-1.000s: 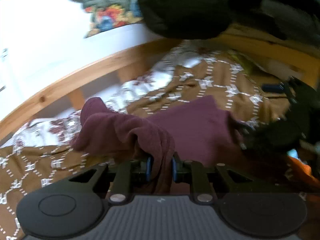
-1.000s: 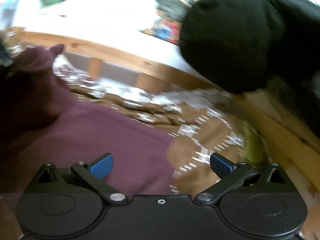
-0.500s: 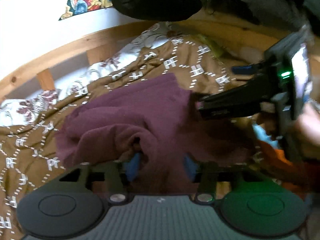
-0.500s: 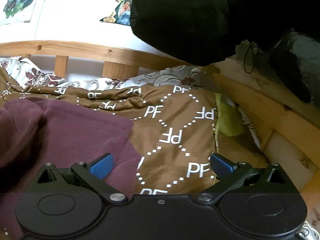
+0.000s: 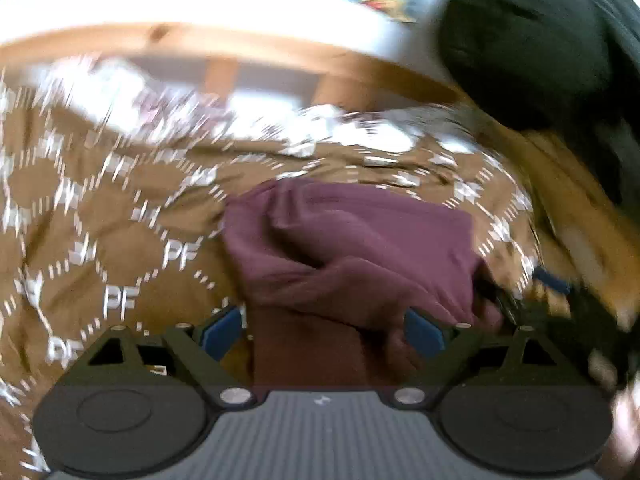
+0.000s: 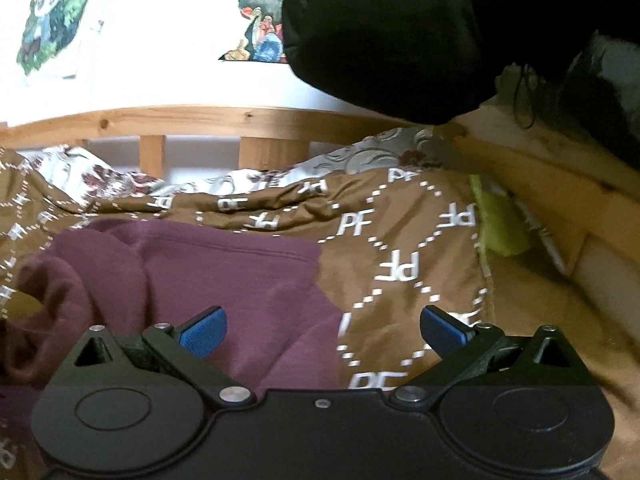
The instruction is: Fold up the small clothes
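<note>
Both my left hand-held gripper [image 5: 324, 330] and right hand-held gripper [image 6: 323, 330] gaped apart; the bunched garment [image 5: 352, 248] risked folding crooked.

Home bedroom, wooden bed frame [image 6: 200, 118], patterned brown duvet [image 6: 400, 240], wall posters [image 6: 48, 20]

I'm seeing a plain maroon garment [image 6: 224, 276] on a brown blanket [image 6: 420, 240] with white "PF" diamonds; blue fingertips [image 6: 204, 330].

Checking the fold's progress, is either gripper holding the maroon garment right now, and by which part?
Neither. The left gripper is open, with a fold of the maroon garment lying loose between its fingers. The right gripper is open over its edge.
</note>
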